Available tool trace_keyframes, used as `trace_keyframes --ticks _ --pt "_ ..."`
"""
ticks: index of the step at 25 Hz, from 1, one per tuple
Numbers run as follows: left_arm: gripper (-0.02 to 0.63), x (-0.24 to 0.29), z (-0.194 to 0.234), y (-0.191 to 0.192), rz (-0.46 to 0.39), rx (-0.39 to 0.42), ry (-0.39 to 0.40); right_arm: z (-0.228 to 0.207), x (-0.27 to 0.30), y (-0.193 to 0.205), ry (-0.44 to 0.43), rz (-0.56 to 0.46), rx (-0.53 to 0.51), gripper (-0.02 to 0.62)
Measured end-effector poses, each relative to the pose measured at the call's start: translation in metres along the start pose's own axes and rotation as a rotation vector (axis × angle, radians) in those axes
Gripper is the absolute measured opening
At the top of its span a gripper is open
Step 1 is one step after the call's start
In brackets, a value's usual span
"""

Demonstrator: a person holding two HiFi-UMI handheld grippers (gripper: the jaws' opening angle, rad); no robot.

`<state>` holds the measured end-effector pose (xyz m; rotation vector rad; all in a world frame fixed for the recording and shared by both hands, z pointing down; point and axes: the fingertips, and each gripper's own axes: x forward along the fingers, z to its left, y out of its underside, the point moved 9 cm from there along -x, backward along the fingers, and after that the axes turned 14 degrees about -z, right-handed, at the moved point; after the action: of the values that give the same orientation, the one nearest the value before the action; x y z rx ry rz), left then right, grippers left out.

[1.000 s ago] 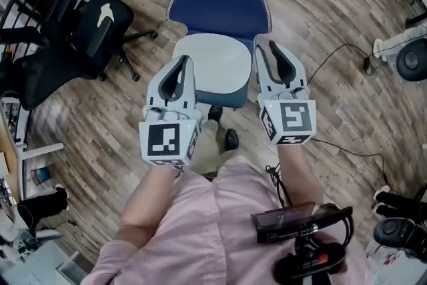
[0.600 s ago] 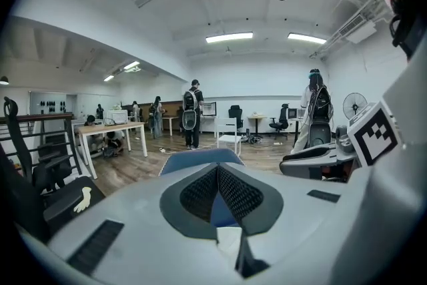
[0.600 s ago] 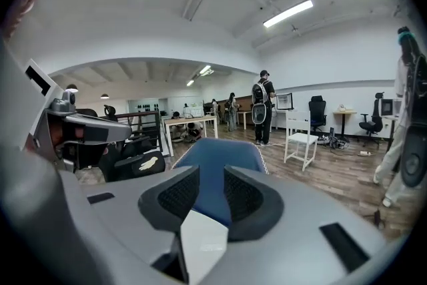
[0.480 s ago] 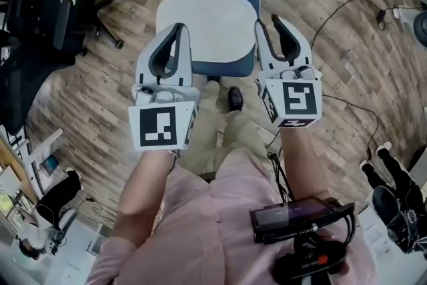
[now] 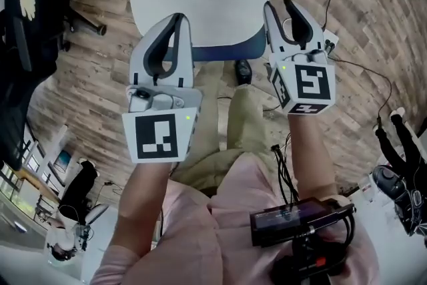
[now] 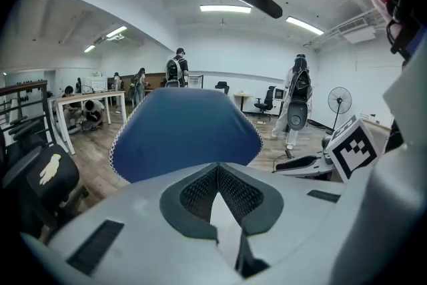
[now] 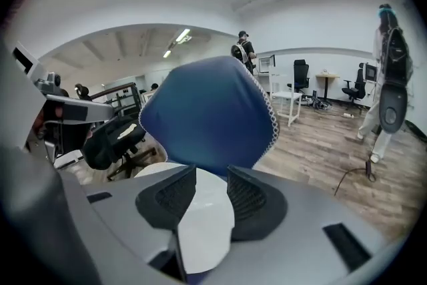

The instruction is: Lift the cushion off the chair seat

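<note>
Closing in is the change we read from the head view; the chair (image 5: 223, 52) and the pale cushion (image 5: 200, 0) now fill the top of the frame, where a second ago they lay further off and looked smaller; the cushion has kept its place flat on the blue seat. The left tool (image 5: 175, 17) has come forward until its tips overlap the cushion's near left part, and the right tool (image 5: 278, 5) now stands at the cushion's right edge; a moment ago both hung short of the seat's front. We cannot tell from here whether either tool touches the fabric.

In the left gripper view the jaws meet at their tips with nothing caught between them; only a pale sliver, likely the cushion, shows through the gap behind the tips, and the blue chair back rises beyond.

In the right gripper view the jaws stand a little apart and hold nothing; the cushion's round edge shows between and below them, with the chair back above.

We judge the approach nearly done and the lift not yet begun; the left tool would have to part its jaws before it could take an edge; the right looks readier to bite on the rim.
</note>
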<state>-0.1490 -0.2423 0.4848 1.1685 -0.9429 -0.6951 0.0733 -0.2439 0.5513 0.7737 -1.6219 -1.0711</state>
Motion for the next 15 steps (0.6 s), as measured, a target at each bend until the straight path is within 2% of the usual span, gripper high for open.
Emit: trace_keyframes --ticks 9,15 --pt "0.014 0.029 0.015 0.070 0.076 -0.004 0.044 -0.013 0.023 0.103 0.059 0.123 0.095 0.166" --pt "0.014 0.037 0.019 0.097 0.121 0.005 0.067 -0.018 0.032 0.148 0.074 0.178 0.176 0.192"
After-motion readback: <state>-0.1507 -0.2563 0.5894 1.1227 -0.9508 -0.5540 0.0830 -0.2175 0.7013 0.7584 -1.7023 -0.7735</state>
